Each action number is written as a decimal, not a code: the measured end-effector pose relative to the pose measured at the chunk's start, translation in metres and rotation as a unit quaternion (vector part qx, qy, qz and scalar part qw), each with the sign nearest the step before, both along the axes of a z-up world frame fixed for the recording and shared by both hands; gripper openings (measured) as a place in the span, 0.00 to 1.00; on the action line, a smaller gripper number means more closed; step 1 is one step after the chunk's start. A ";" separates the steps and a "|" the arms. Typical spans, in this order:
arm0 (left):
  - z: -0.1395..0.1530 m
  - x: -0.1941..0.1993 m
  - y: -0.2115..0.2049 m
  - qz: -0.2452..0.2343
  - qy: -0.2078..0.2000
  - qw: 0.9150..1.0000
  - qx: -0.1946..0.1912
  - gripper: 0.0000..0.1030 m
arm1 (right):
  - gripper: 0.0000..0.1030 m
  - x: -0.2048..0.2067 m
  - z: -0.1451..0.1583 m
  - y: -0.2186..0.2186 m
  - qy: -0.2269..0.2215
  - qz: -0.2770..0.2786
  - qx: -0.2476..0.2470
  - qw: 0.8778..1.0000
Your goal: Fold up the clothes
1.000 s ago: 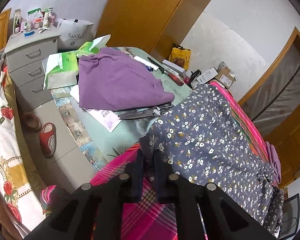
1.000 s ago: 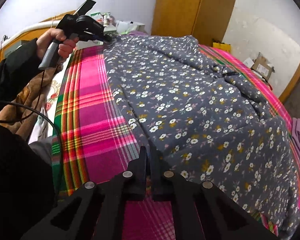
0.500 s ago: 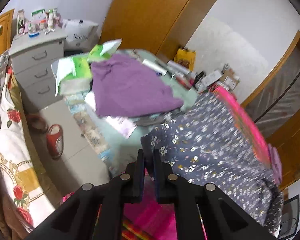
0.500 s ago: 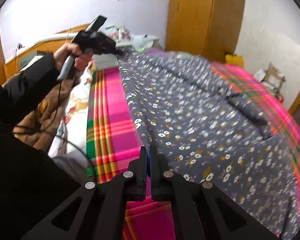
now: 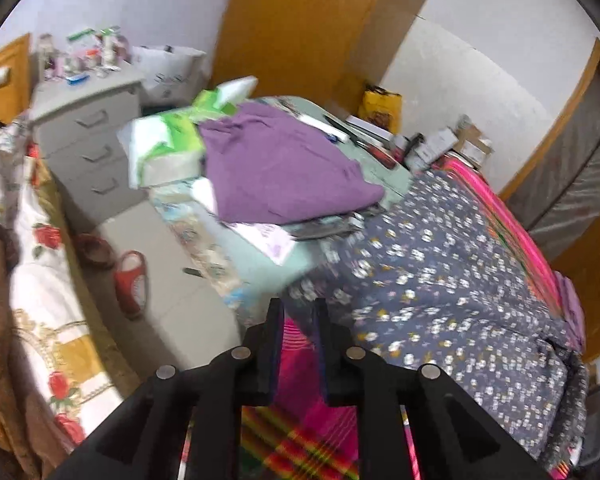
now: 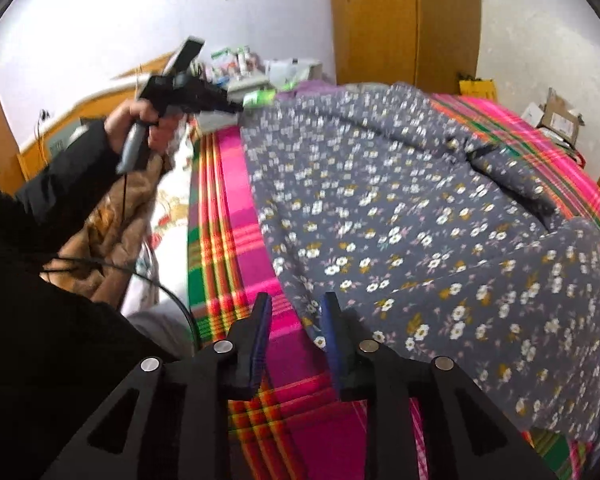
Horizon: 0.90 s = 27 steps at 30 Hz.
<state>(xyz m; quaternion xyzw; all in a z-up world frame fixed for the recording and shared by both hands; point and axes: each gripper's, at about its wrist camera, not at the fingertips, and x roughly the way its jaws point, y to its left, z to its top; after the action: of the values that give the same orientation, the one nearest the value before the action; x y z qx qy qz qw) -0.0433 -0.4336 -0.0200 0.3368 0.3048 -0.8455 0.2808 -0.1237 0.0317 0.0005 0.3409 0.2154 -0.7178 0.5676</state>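
Note:
A dark grey garment with small white flowers lies spread over the pink plaid bed cover; it also shows in the left wrist view. My right gripper is open, just above the garment's near edge, holding nothing. My left gripper has its jaws slightly apart at the garment's far corner; the cloth edge lies right at the tips. From the right wrist view the left gripper is held in a hand at the garment's far end.
A table beside the bed holds a folded purple garment, green-and-white packs and small items. A grey drawer unit, red slippers on the floor, wooden wardrobe, boxes by the wall.
Both grippers were shut on the garment's edge and lifted it; now the right jaws have opened wide and released it, and the left jaws have parted slightly. Both views shifted upward.

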 end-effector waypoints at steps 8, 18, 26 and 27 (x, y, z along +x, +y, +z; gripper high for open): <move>0.022 0.000 0.063 -0.067 0.029 0.997 -0.007 0.15 | 0.27 -0.047 0.014 0.065 -0.024 -0.193 -0.081 0.978; 0.019 -0.036 0.211 -0.268 0.031 0.963 0.011 0.15 | 0.30 -0.099 -0.023 0.166 -0.125 -0.420 -0.113 0.892; 0.014 -0.050 0.293 -0.365 0.020 0.931 0.016 0.15 | 0.30 -0.096 -0.039 0.183 -0.149 -0.435 -0.123 0.879; 0.014 -0.050 0.301 -0.374 0.020 0.927 0.016 0.15 | 0.30 -0.096 -0.039 0.183 -0.149 -0.435 -0.124 0.879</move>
<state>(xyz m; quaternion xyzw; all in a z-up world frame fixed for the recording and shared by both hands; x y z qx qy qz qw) -0.0938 -0.1323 -0.0055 0.4137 0.1757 -0.8907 -0.0676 -0.2199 0.2148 -0.0386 0.4297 -0.1324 -0.8542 0.2611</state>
